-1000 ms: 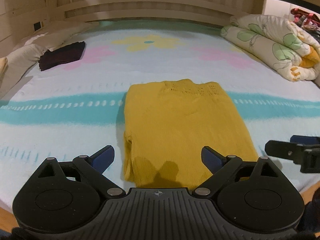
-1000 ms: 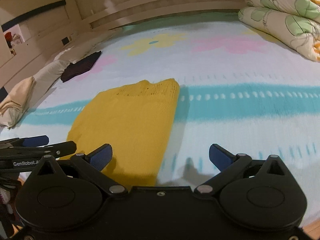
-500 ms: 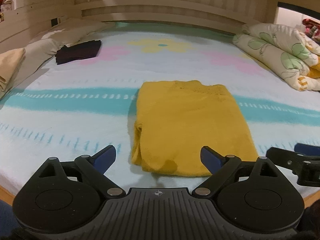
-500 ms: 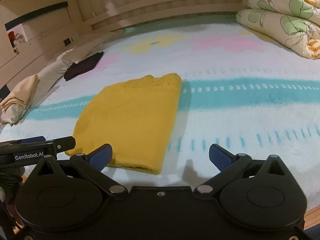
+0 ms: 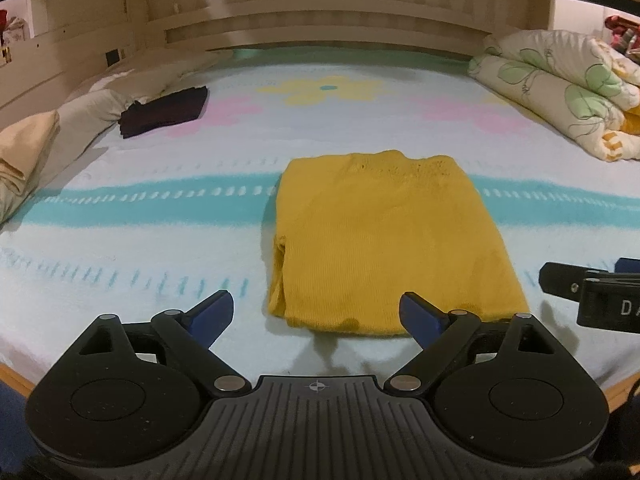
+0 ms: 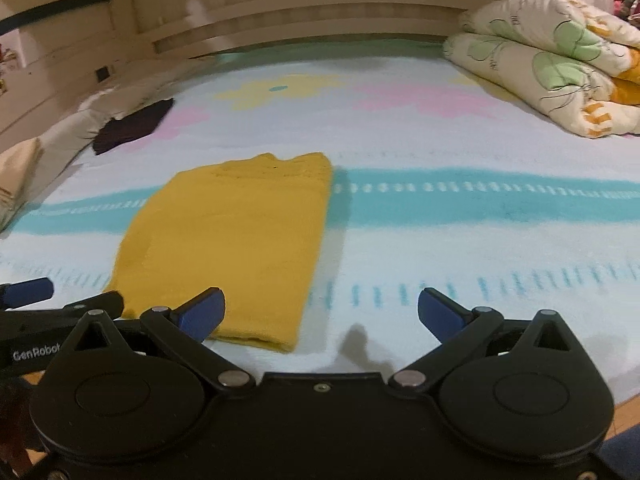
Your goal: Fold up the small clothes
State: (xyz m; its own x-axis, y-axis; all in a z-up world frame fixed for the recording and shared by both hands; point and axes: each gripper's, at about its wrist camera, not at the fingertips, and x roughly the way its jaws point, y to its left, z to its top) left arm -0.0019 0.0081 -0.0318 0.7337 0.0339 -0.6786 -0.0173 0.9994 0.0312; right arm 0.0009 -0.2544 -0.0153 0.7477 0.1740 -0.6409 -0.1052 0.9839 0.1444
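Left wrist view: left gripper (image 5: 316,312) at bottom center, black plastic housing with ribbed center plate, blue-padded fingers (image 5: 212,314) spread wide, released, holding nothing. Yellow knit garment (image 5: 384,240) sits mid-frame on the bed (image 5: 140,208), folded into a rough rectangle, fine ribbed knit, openwork pattern along the far edge, layered fold visible on its left side; its near edge lies just past the fingertips, not touching them. Bed sheet is pale, fuzzy-looking, with a teal stripe, pink and yellow flower print. Dark purple folded cloth (image 5: 164,112) upper left, well apart from the yellow piece. Beige pillows (image 5: 36,148) along the left edge. Rolled floral quilt (image 5: 560,92), puffy, upper right. Slatted wooden headboard (image 5: 320,16) across the top. Right gripper (image 5: 592,292) pokes in at the right edge, black arm plus a bit of blue pad, only part in frame here. Right wrist view: right gripper (image 6: 320,312) bottom center, same black build, blue fingers (image 6: 440,314) splayed apart, released, nothing between them but bare sheet. Yellow knit garment (image 6: 228,240) is left of center, flat, near corner just beside the left-hand fingertip. Left gripper (image 6: 60,300) enters from lower left edge, black arm with white lettering. Dark purple cloth (image 6: 132,128) upper left, floral quilt (image 6: 552,64) upper right, headboard (image 6: 300,4) at top.
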